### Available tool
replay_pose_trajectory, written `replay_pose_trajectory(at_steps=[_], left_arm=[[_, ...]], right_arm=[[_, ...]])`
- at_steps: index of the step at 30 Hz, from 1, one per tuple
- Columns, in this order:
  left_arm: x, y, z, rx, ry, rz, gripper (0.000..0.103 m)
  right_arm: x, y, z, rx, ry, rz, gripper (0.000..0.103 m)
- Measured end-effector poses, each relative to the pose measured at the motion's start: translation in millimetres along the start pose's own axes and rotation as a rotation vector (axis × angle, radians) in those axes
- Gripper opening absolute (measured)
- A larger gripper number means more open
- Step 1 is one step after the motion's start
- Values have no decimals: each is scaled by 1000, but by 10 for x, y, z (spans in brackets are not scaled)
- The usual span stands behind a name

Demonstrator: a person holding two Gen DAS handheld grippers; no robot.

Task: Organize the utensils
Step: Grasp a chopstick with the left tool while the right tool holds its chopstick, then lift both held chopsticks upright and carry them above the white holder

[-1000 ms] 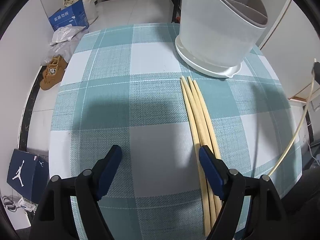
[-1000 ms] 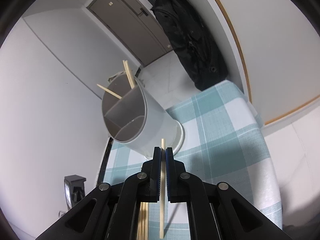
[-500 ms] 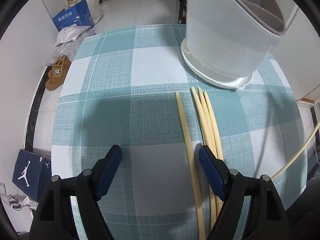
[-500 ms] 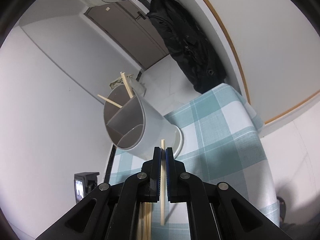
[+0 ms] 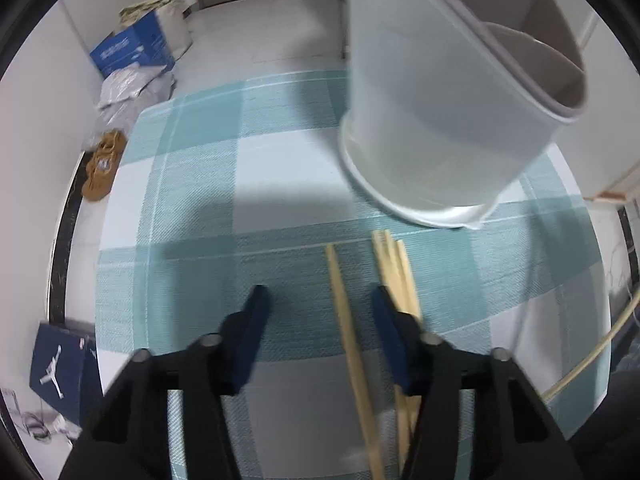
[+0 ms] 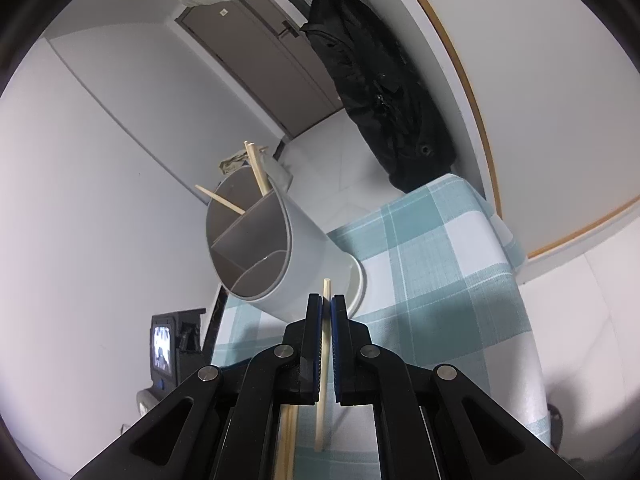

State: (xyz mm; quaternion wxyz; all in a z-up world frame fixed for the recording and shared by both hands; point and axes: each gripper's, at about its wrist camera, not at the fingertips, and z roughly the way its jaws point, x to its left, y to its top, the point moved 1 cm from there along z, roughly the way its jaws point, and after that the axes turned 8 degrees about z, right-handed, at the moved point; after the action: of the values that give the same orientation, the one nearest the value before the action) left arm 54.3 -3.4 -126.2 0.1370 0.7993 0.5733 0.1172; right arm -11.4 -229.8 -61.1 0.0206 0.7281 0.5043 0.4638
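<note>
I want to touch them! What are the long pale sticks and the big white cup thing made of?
The long pale chopsticks look like bare bamboo or wood: matte, tan, unpainted. The big white divided holder looks like smooth plastic, with a faint sheen.

On the table (image 5: 192, 208) my utensil holder (image 5: 432, 120) is standing at the far right. Just before it the chopsticks are lying lengthwise — a single chopstick (image 5: 344, 320) left of the bundle (image 5: 400, 272), slightly apart. Two more chopsticks (image 6: 256, 168) are leaning in the holder's back compartment.
</note>
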Motion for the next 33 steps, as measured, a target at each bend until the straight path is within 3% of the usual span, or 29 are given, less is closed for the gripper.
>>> replay_pose_trajectory(at_steps=[3,4,8,12,14,20,24,29,33], left_arm=[[-114,24,-12,-4,-19,46,5],[-143,31,-12,-6,-21,64,4],[-95,47,-14,-17,-26,45,2],[70,62,-76,-55,-45,-47,2],[168,56,-180,-105,-21,-95,2],[386,-109,-703,-313,-62,-193,2],[346,-205,-957,-410,-85,-188,2],[150,-297,-1168,-466,-78,-150,2],[280,-294,-1264,-501,-86,-146,2]], right_arm=[[-21,14,24,5,-5,7,4],[-26,19,35,7,-6,9,4],[-30,32,49,13,-10,14,4],[3,35,34,-1,-10,2,4],[24,26,23,-10,-10,-7,4],[76,-45,-16,-23,-5,-31,4],[152,-91,-56,-39,2,-66,4],[295,-164,-115,-67,6,-134,4],[459,-267,-162,-92,3,-222,4]])
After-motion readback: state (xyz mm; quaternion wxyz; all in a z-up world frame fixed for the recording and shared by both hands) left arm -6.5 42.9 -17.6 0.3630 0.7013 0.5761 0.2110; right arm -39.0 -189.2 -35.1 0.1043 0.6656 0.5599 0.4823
